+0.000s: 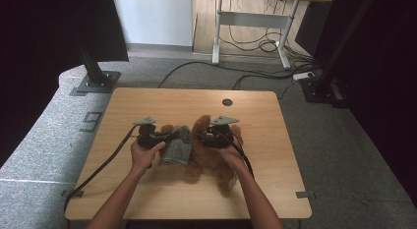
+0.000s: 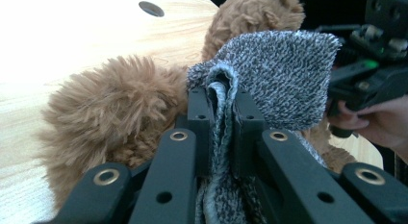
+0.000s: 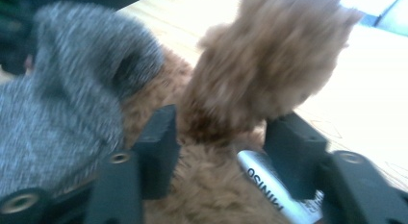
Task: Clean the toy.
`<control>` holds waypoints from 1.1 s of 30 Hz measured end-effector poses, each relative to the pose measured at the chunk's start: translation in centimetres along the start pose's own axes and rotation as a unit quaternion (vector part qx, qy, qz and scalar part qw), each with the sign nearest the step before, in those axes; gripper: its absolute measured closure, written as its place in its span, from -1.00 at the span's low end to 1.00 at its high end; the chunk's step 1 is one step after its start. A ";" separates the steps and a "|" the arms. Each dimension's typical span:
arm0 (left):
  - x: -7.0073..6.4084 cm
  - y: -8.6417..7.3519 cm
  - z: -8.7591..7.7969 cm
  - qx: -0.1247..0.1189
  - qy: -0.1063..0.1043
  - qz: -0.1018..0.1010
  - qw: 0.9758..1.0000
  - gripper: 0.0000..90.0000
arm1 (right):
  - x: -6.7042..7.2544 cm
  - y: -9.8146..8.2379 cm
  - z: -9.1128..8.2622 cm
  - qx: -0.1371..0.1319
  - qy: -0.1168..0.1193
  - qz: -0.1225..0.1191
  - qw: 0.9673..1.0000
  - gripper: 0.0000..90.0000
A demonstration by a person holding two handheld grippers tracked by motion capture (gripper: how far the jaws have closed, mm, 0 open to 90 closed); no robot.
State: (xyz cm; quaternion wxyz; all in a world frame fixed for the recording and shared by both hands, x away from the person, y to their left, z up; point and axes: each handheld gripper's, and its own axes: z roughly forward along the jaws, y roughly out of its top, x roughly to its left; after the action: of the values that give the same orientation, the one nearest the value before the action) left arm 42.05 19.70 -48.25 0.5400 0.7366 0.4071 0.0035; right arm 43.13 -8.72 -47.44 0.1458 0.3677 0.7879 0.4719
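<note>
A brown plush teddy bear (image 1: 209, 157) lies in the middle of the wooden table (image 1: 147, 189), with a grey knitted garment (image 1: 178, 149) against its left side. My left gripper (image 2: 221, 101) is shut on a fold of the grey knit (image 2: 284, 75), beside the bear's fur (image 2: 110, 104). My right gripper (image 3: 223, 132) is open. Its jaws stand wide on either side of the bear's fur (image 3: 269, 65), above a white label (image 3: 269, 185). The knit (image 3: 62, 89) sits to their left. In the high view the left gripper (image 1: 169, 136) and the right gripper (image 1: 204, 135) face each other over the bear.
A round cable hole (image 1: 226, 102) sits near the table's far edge. Black cables trail from both grippers toward the table's near side. Black stand bases (image 1: 98, 82) flank the table on the grey floor, and a white-legged desk (image 1: 251, 22) stands behind.
</note>
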 end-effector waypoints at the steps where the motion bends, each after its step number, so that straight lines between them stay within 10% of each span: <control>1: 0.1 -0.1 0.0 0.000 -0.002 -0.001 1.000 0.80 | -0.2 0.3 0.0 -0.001 -0.003 0.009 1.000 -0.12; 8: 0.1 -0.3 -0.1 0.000 -0.003 0.001 1.000 0.80 | -1.2 2.7 0.1 -0.020 -0.005 0.065 0.998 -0.25; 19: 0.2 -0.6 -0.5 -0.007 -0.016 -0.004 1.000 0.80 | -0.9 2.5 2.2 0.032 -0.001 0.056 0.998 0.40; 33: 0.2 0.4 -1.2 -0.032 -0.032 -0.020 0.999 0.75 | -1.7 3.4 1.4 -0.012 0.009 0.073 0.997 0.57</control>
State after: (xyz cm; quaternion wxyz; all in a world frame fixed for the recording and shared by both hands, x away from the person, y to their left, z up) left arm 41.86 20.73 -47.54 0.5761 0.7104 0.4039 -0.0183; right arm 46.59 -8.04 -45.49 0.1083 0.4183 0.7544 0.4941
